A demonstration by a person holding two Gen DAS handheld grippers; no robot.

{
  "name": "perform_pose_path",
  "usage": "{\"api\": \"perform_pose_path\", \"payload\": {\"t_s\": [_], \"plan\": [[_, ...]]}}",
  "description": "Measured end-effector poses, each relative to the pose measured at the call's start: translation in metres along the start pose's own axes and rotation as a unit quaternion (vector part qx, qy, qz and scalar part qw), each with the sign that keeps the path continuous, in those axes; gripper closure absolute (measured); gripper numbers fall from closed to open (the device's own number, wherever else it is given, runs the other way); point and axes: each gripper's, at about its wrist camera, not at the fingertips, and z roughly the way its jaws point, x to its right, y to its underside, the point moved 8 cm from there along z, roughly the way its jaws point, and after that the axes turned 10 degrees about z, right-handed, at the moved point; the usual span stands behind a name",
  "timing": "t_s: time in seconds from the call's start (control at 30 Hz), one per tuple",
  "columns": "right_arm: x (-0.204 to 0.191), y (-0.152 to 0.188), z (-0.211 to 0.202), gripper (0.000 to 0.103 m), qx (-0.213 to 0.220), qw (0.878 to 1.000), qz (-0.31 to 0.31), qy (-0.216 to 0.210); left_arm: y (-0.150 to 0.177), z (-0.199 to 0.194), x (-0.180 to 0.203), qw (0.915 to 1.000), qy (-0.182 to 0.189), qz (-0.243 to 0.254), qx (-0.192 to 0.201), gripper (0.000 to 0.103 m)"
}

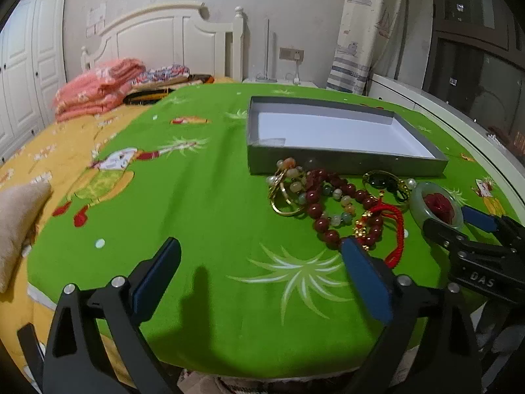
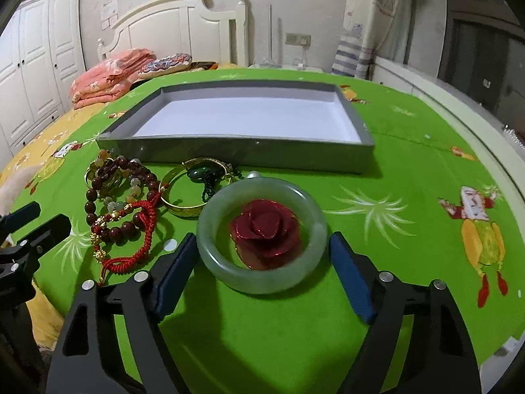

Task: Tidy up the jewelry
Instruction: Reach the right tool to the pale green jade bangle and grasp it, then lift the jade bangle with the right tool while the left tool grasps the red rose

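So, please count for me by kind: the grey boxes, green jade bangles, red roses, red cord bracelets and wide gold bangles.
grey box: 1
jade bangle: 1
red rose: 1, lying inside the jade bangle
red cord bracelet: 1
wide gold bangle: 1
Total: 5

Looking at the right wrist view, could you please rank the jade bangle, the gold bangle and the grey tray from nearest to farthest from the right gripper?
1. Jade bangle: between the open fingers of the right gripper, red rose inside it.
2. Gold bangle: just beyond, to the left.
3. Grey tray: farthest, behind all the jewelry, nothing in it.
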Motion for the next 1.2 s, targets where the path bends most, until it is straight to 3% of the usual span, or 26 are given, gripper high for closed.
{"api": "perform_pose_path", "payload": {"t_s": [0.1,0.23,0.33,0.87,1.2], "plan": [[0.0,-0.003,0.003,0.026,0.001,1.0,-0.005,-0.002,0.004,0.005,-0.004,0.9998,0.012,-0.008,-0.009,0.009],[-0.001,-0.007,0.008,0.026,0.002,1.0,-0.005,-0.003,0.008,0.011,0.017,0.9971,0.038,0.062,-0.021,0.009],[0.0,-0.008,0.008,0.028,0.005,1.0,-0.01,-0.006,0.008,0.012,0.033,0.9947,0.056,0.086,-0.013,0.009],[0.02,-0.008,-0.007,0.028,0.029,0.999,0.026,-0.03,0.007,0.011,0.049,0.9921,0.062,0.108,-0.014,0.008],[0.046,-0.024,-0.044,0.028,0.08,0.996,0.043,-0.014,-0.007,0.002,0.067,0.9884,0.075,0.132,0.006,0.008]]}}
